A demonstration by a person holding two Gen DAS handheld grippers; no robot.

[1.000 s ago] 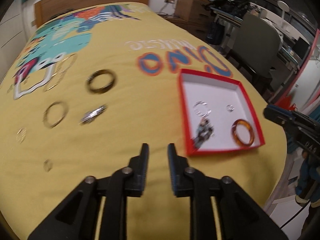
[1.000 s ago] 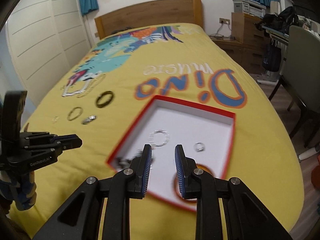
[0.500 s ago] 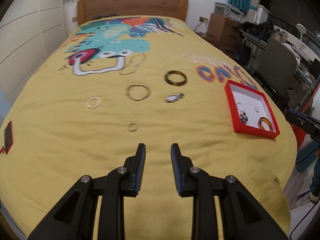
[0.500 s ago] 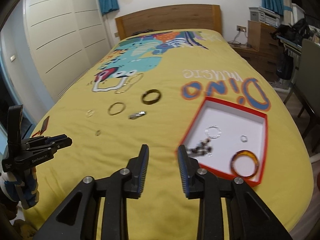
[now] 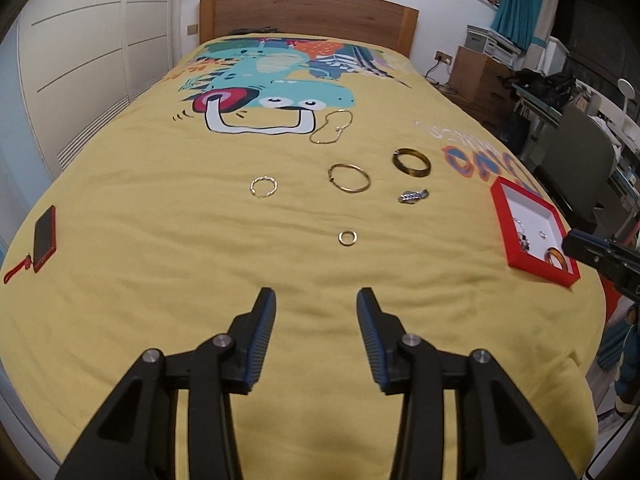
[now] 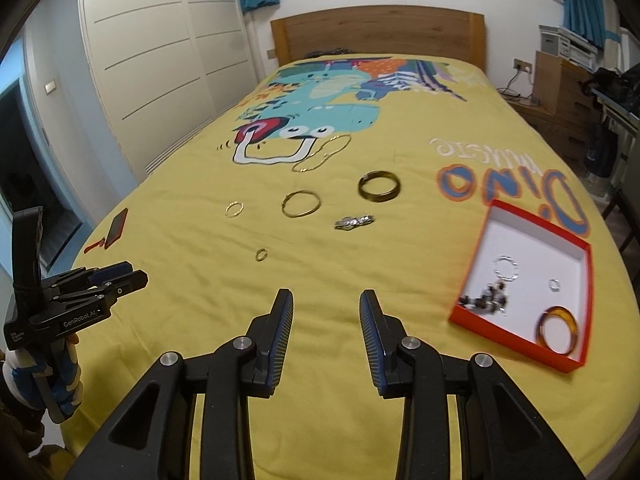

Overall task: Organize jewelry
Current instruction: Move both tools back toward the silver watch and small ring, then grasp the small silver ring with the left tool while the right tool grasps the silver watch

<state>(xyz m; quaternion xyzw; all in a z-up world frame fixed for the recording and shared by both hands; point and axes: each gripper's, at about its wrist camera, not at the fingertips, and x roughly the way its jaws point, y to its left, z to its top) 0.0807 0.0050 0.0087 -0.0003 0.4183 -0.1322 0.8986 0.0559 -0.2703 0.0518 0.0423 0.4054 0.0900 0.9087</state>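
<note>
A red tray (image 5: 502,216) (image 6: 516,332) with a white floor lies at the bed's right edge. It holds an amber bangle (image 6: 557,331), a beaded piece (image 6: 486,299), a silver chain ring (image 6: 506,268) and a small ring (image 6: 553,285). Loose on the yellow cover lie a small gold ring (image 5: 347,237) (image 6: 261,255), a thin gold bangle (image 5: 349,178) (image 6: 301,203), a dark bangle (image 5: 411,162) (image 6: 378,186), a silver bracelet (image 5: 413,196) (image 6: 354,221), a twisted gold ring (image 5: 263,187) (image 6: 234,209) and a gold chain (image 5: 333,127) (image 6: 322,153). My left gripper (image 5: 316,306) and right gripper (image 6: 326,304) are open and empty, above the bed's near edge.
A red phone (image 5: 44,238) (image 6: 116,228) lies at the bed's left edge. A wooden headboard (image 5: 308,14) is at the far end, white wardrobe doors (image 6: 152,64) on the left, a chair (image 5: 576,160) and cluttered desk on the right.
Both grippers have drawn back from the red tray toward the bed's near edge and swung left. Both have opened wider, from nearly shut to open.
</note>
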